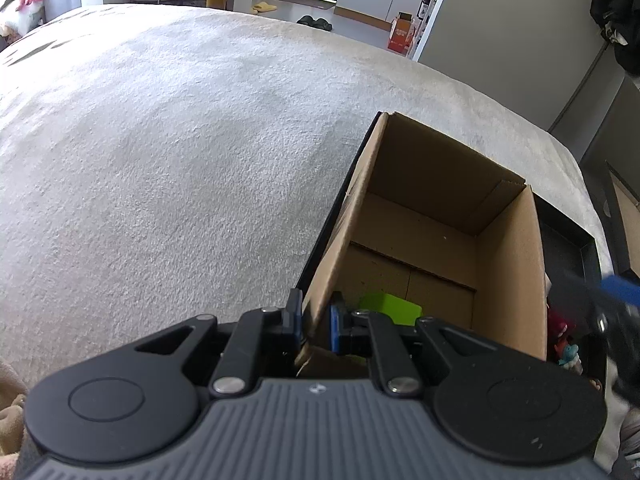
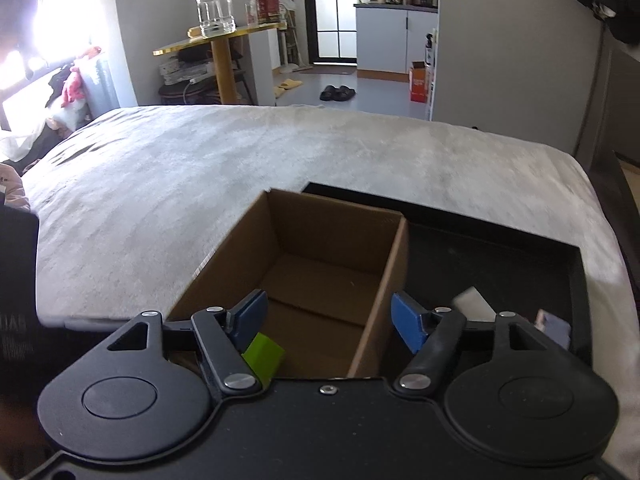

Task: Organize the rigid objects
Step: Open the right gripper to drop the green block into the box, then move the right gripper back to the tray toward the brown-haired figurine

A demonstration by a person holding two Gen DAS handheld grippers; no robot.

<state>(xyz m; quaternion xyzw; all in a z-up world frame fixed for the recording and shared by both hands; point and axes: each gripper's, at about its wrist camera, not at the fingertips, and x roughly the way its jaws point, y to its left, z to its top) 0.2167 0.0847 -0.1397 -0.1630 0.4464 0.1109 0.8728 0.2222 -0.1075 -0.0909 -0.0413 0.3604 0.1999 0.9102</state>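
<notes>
Green block [image 1: 390, 307] | left wrist: seen at 6 o'clock inside cardboard box [image 1: 510, 280], whose near wall is pinched by left gripper [image 1: 314, 322] | right wrist: right gripper [image 2: 326, 318] spread, nothing held; block [image 2: 264, 354] at 7 o'clock | judged light, stiff; flat sides best gripped.

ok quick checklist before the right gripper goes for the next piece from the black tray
1. Left gripper clamped on cardboard box wall: ok.
2. Right gripper empty, jaws apart: ok.
3. Green block lying inside the box: ok.
4. Box upright, top open: ok.
5. Pieces left in black tray, such as the white piece: ok.
6. Whether the green block lies flat: cannot tell.
</notes>
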